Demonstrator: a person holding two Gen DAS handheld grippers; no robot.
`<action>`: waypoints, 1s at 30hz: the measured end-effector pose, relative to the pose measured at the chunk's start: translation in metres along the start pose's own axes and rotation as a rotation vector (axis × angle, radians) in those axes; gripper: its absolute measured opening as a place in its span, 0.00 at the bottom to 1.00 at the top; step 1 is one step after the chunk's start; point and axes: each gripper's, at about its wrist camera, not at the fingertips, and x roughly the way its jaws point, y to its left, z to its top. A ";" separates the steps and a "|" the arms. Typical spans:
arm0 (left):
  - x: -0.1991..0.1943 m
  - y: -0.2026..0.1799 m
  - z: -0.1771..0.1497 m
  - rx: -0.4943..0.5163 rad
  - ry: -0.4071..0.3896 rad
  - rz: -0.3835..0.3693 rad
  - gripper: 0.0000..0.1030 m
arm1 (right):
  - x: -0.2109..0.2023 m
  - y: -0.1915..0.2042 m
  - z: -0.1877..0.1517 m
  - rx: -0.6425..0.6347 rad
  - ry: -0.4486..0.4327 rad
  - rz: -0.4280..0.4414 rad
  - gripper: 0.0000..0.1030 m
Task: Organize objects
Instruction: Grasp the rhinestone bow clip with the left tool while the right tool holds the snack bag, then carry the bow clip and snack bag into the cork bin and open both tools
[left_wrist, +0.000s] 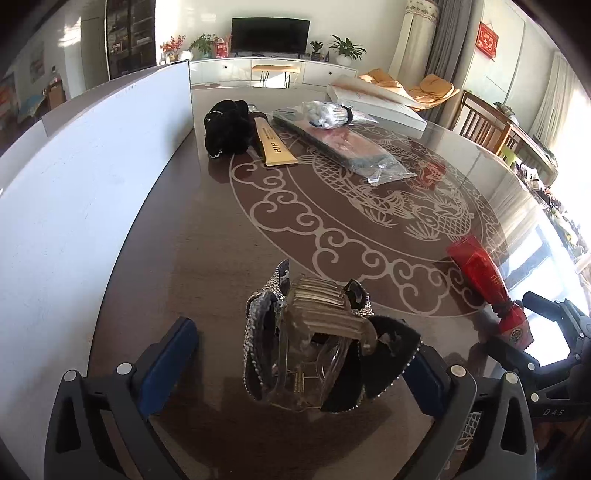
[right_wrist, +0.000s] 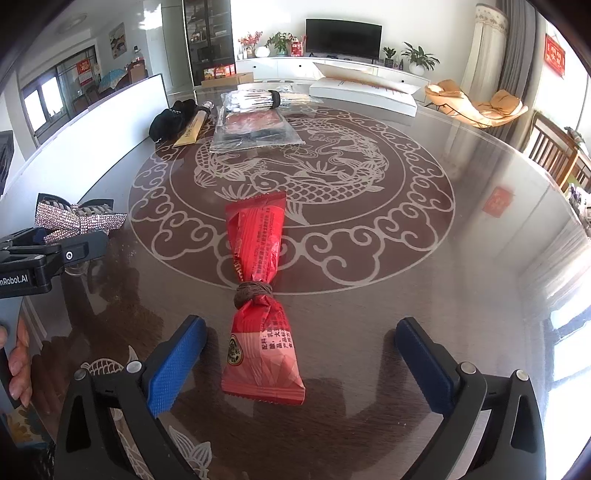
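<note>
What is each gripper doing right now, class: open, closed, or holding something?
Left gripper: jaws open, the rhinestone hair clip lying between them, not gripped.
Right gripper: jaws open, the red snack packet lying between them, not gripped.

Both fisheye views are bright with daylight entering from windows (left_wrist: 554, 236) on the right side, blown out to pure white there. The glossy table (right_wrist: 369, 295) carries pale glare and window reflections along its right edge, while soft dark shadows fall toward the lower left beneath the red packet (right_wrist: 258, 266) and the hair clip (left_wrist: 314, 343). Straight lines bow strongly near the borders, and black corners frame each round picture. Focus is sharp throughout, without motion blur.
</note>
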 end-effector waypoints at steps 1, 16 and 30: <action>0.002 -0.005 0.000 0.020 0.011 0.027 1.00 | 0.000 0.000 0.000 0.000 0.000 0.000 1.00; 0.008 -0.008 0.008 0.107 0.097 0.026 1.00 | 0.007 -0.001 0.014 -0.010 0.111 0.006 1.00; -0.124 0.020 0.005 0.008 -0.270 -0.202 0.27 | -0.083 0.061 0.067 0.001 -0.095 0.214 0.19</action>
